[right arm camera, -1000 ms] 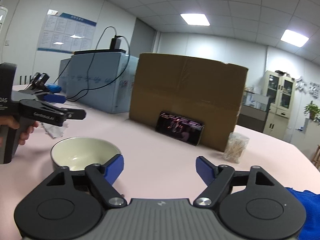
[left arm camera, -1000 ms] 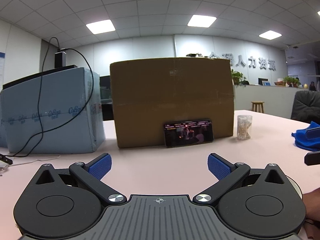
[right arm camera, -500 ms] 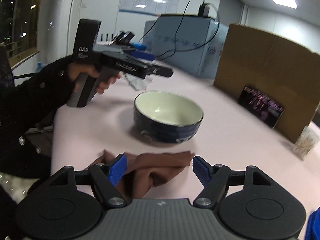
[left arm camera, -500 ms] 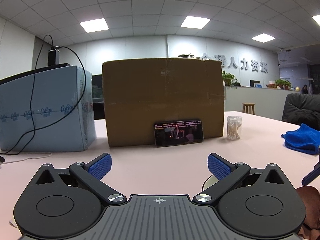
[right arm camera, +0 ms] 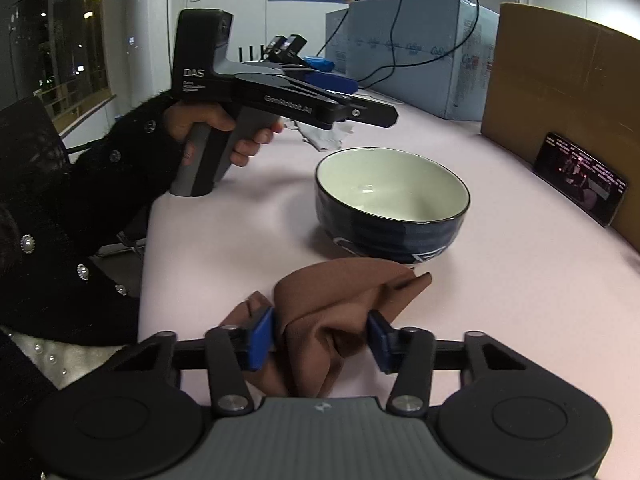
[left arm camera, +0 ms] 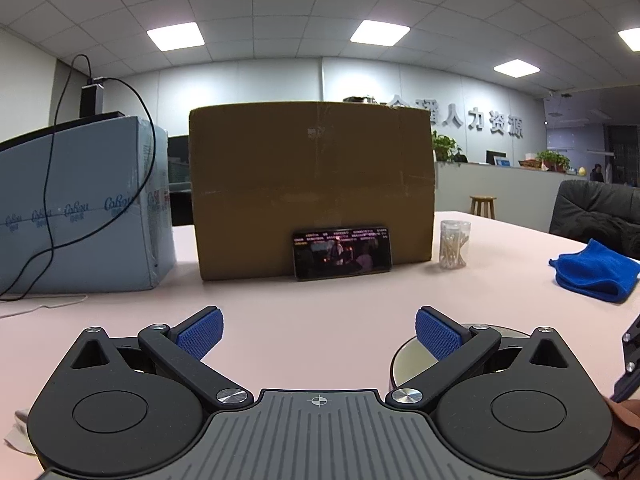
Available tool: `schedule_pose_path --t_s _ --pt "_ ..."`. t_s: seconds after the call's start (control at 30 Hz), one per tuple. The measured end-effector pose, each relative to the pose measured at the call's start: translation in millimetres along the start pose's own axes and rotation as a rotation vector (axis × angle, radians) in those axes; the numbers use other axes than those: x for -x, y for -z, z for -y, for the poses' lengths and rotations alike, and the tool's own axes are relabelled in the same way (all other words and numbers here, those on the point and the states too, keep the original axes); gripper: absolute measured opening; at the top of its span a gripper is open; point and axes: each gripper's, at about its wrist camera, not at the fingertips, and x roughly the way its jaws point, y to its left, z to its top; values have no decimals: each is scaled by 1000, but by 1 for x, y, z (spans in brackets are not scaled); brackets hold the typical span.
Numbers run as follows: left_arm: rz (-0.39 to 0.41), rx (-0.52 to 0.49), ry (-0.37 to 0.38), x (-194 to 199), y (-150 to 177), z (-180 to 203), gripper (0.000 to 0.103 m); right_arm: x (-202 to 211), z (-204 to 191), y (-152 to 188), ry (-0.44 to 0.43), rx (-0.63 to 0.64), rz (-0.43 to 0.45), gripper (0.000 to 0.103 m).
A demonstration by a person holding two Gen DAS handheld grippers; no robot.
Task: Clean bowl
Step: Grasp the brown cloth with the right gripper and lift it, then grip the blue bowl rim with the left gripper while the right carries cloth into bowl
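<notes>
Right gripper (right arm camera: 320, 338): I pinch the brown cloth (right arm camera: 340, 312).
Left gripper (left arm camera: 318, 330): spread, empty.
Bowl (right arm camera: 392, 200): unwiped; all cleaning remains.

The right gripper (right arm camera: 320, 336) is pinching a brown cloth (right arm camera: 340, 320) between its blue pads on the pink table (right arm camera: 500, 280). Just behind the cloth, a dark blue bowl (right arm camera: 392, 204) is standing upright. The left gripper (right arm camera: 372, 114) is hovering beyond the bowl.

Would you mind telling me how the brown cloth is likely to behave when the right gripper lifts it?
The brown cloth lies crumpled in soft folds, so it will probably droop and trail. It looks thin, likely light. The right gripper pinches only a bunched part, so loose corners may drag toward the bowl.
</notes>
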Motion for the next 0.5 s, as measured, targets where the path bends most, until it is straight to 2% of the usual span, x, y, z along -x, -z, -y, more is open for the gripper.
schedule_pose_path --t_s 0.03,0.1,0.23,0.33,0.4,0.5 --pt "-4 -1 2 -1 0 0 103 1 -2 -1 -3 11 1 22" --pt "-11 -7 1 -1 0 1 103 3 -7 -3 3 44 8 14" --pt "-9 -2 2 -2 0 1 103 14 -12 -11 21 68 94 13" --pt "-2 13 -6 -2 1 -2 103 28 -9 -18 47 45 218 13" --pt "-6 23 -10 -3 0 -4 94 33 -4 -24 72 5 323 13" --pt "-19 38 5 -5 0 -7 79 23 4 -36 119 -41 350 13"
